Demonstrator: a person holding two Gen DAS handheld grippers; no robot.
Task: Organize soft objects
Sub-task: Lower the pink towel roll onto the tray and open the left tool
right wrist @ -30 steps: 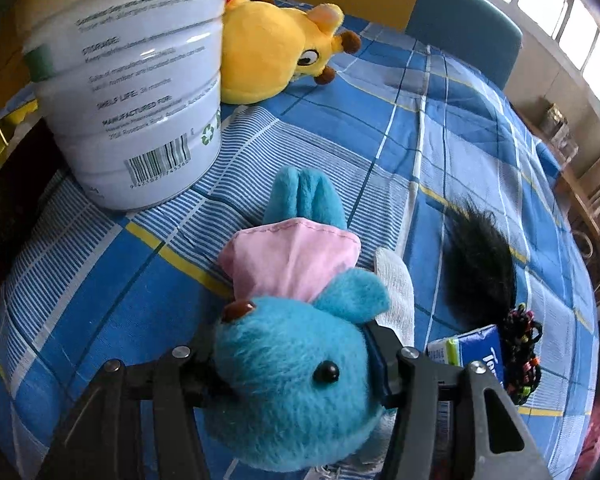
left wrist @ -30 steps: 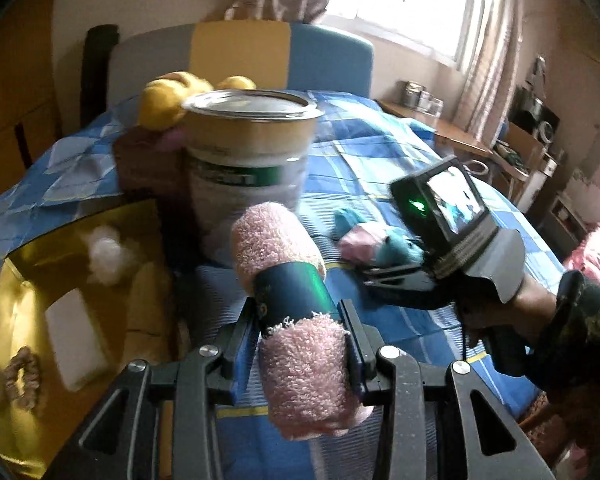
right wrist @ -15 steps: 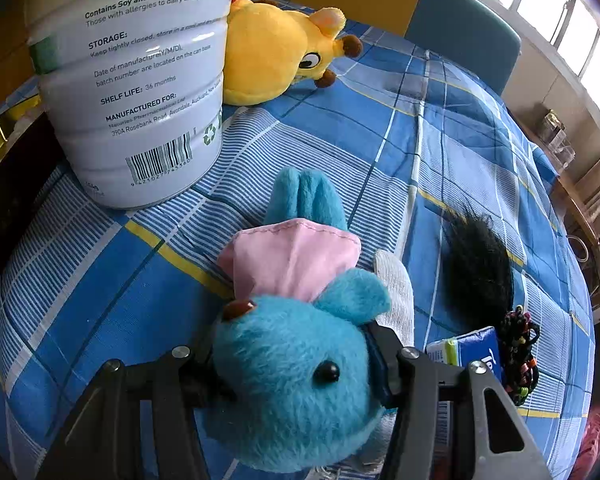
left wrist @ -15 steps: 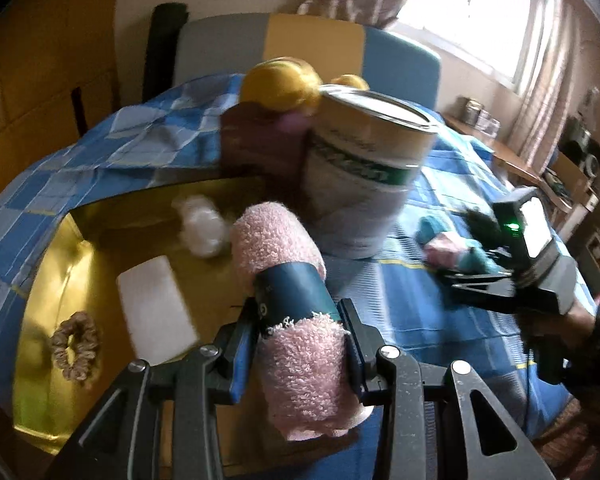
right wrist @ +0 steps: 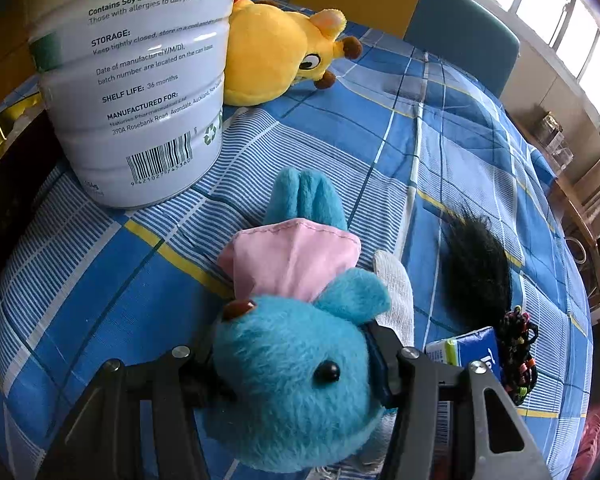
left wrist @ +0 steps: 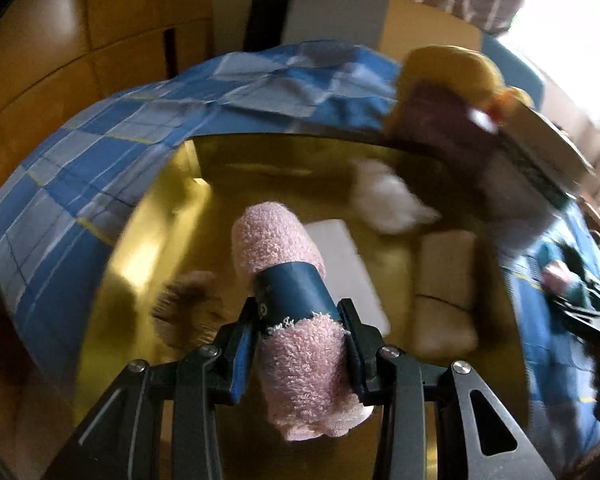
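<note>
Left gripper (left wrist: 300,340) clamped on rolled pink towel (left wrist: 296,300), fingers on either side of its dark blue paper band (left wrist: 296,292). Towel is off the surface, over the gold tray (left wrist: 148,240). Left view is motion-blurred. In the tray: white flat pad (left wrist: 348,264), white fluffy piece (left wrist: 384,196), beige roll (left wrist: 446,288), brownish fuzzy item (left wrist: 188,304) just left of the towel, too smeared to identify. Tray sits on the blue checked cloth (left wrist: 80,168).

Right gripper (right wrist: 296,364) pinching the head of the blue plush toy (right wrist: 296,368); its pink dress (right wrist: 292,260) and feet point away from the camera, body lying on the cloth. White tin (right wrist: 140,92) stands upright to the upper left, apart from the plush. Yellow plush (right wrist: 276,56) lies beside and behind the tin. Right of the blue plush: white cloth piece (right wrist: 398,296) touching it, black fur tuft (right wrist: 476,272), blue tissue pack (right wrist: 468,352), black beaded hair tie (right wrist: 516,352) against the pack
</note>
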